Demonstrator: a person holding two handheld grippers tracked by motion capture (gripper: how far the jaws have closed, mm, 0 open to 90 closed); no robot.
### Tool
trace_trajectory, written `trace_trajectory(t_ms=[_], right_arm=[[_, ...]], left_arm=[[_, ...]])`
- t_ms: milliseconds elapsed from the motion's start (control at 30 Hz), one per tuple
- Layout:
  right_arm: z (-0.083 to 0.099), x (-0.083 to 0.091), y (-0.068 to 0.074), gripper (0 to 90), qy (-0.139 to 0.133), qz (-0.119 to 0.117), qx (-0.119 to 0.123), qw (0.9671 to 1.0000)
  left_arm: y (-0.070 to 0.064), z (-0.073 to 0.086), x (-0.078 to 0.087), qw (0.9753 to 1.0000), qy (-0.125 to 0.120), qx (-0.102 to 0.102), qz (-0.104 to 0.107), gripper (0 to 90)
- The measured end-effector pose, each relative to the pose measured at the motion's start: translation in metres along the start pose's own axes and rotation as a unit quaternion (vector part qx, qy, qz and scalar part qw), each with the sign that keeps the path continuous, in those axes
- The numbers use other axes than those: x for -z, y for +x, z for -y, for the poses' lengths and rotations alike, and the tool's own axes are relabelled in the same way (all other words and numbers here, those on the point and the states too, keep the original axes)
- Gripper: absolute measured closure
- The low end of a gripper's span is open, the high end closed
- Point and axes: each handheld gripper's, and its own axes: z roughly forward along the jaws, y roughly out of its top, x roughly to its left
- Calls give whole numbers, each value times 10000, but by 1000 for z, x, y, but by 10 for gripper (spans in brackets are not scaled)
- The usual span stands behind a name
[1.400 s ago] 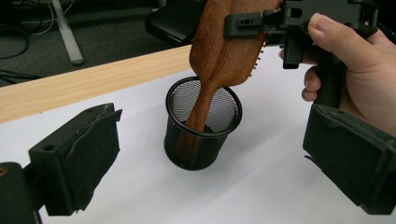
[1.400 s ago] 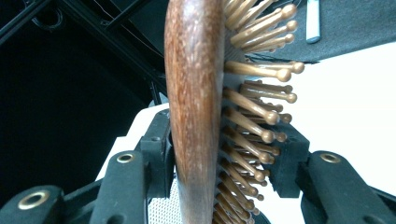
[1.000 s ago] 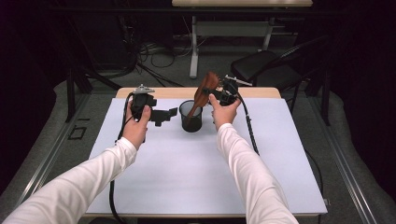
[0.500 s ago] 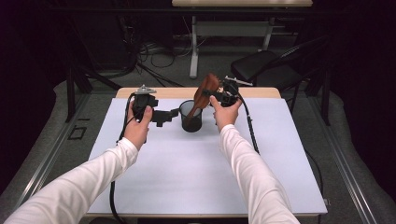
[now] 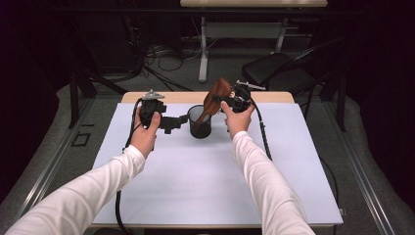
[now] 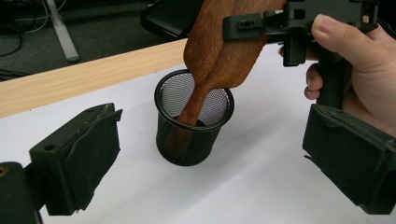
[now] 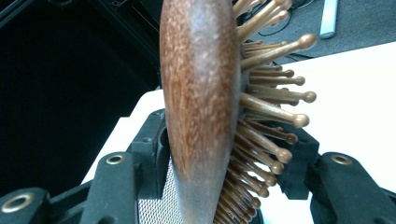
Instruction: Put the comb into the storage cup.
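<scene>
A wooden counter (image 5: 147, 96) is covered by a white sheet (image 5: 205, 186), and a black mesh cup (image 5: 200, 122) is stood upright on the sheet near the far edge.

High view sits above the person's side, looking forward and down over the whole table (image 5: 293, 161). Left gripper view looks low across the tabletop at the mesh cup (image 6: 194, 123) from close by. Right gripper view is jammed right against the wooden hairbrush (image 7: 201, 93). All three catch that cup and brush.
</scene>
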Motion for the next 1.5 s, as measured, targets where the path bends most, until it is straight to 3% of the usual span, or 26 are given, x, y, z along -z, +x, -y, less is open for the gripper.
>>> trace_trajectory(t_ms=[500, 900, 1500], right_arm=[[-5, 6, 0, 356, -118, -16, 54, 9999], [-8, 12, 3, 152, -136, 197, 371, 9990], [-11, 20, 5, 144, 50, 155, 370, 9992]], left_arm=[[0, 0, 1, 10000, -12, 7, 6, 39], [-3, 0, -2, 10000, 23, -22, 25, 39], [-5, 0, -2, 10000, 29, -25, 48, 40]])
